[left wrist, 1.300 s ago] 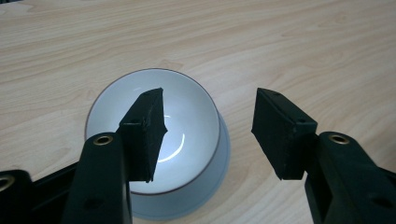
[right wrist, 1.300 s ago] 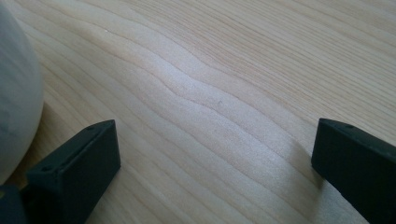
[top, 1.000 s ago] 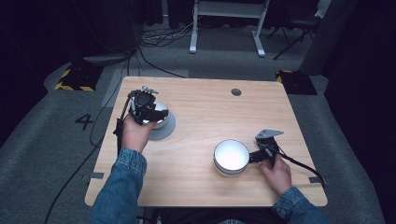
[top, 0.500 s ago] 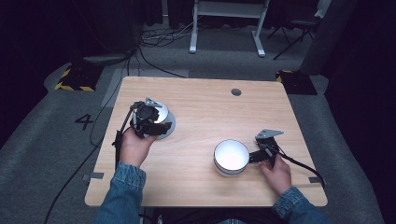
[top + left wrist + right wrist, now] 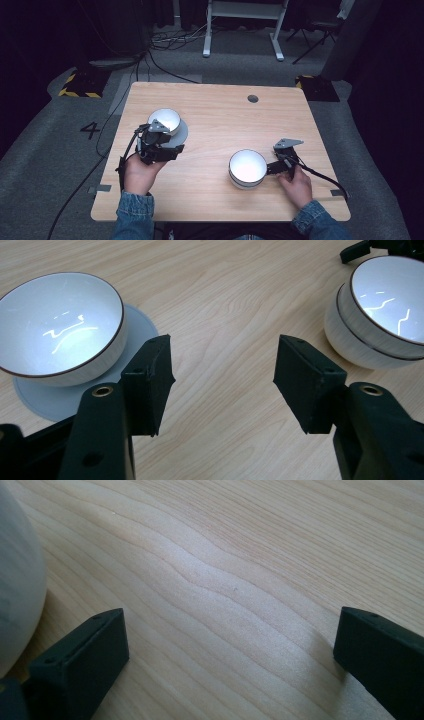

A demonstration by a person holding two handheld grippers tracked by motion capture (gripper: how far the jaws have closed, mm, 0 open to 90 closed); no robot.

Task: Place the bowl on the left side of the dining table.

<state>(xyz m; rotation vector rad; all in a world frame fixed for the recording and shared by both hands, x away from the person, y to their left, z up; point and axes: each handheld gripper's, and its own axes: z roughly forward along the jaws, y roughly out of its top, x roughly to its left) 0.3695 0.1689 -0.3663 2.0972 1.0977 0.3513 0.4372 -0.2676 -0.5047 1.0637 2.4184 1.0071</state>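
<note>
While both tongs stand with jaws apart and nothing between them, the left gripper (image 5: 161, 146) hovers just on the near side of a white bowl (image 5: 165, 120) that sits on a grey saucer (image 5: 181, 133) toward the left edge of the wooden table (image 5: 215, 115). Beside the right gripper (image 5: 281, 162), low near the table's front right corner, sit two stacked white bowls (image 5: 247, 167), just beside its tips.
</note>
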